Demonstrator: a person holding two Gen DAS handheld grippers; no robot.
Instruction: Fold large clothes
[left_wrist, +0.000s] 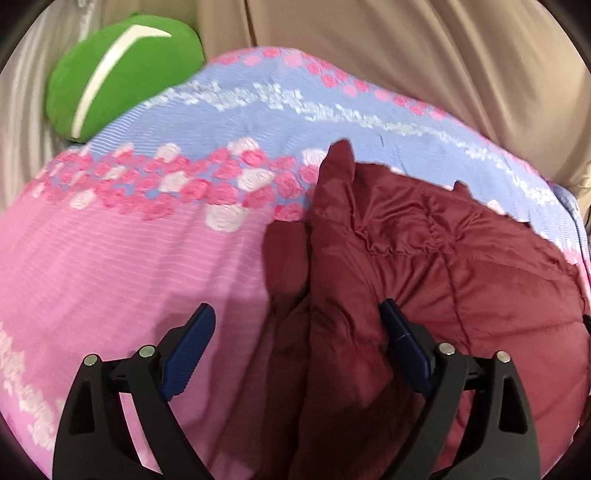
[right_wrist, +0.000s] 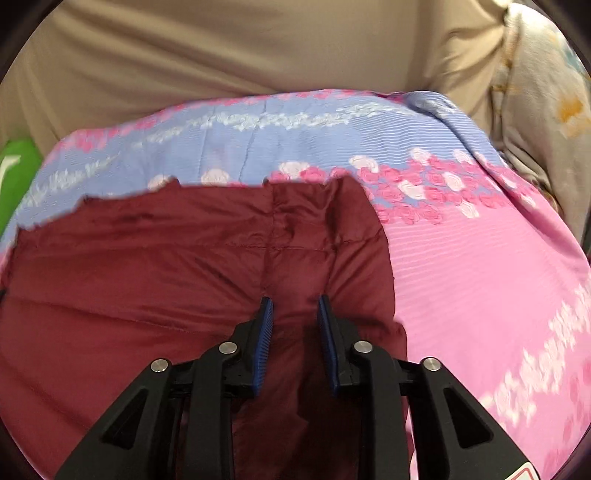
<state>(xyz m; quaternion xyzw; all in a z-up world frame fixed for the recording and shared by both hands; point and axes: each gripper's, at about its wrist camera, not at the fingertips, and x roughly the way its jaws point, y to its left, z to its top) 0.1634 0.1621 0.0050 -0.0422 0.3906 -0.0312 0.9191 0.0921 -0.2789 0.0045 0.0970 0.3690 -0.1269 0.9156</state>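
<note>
A maroon quilted jacket lies on a pink and blue flowered bed cover. In the left wrist view a folded sleeve edge runs up its left side. My left gripper stands wide open over that edge, with fabric below the gap and neither pad touching it. In the right wrist view the jacket fills the left and middle, its right edge folded over. My right gripper hangs over that folded part, jaws narrowly apart, open, with a ridge of cloth under the gap and no pad pressing it.
A green cushion with a white stripe sits at the far left of the bed. Beige fabric rises behind the bed. A pale flowered quilt is bunched at the far right. Bare pink cover lies right of the jacket.
</note>
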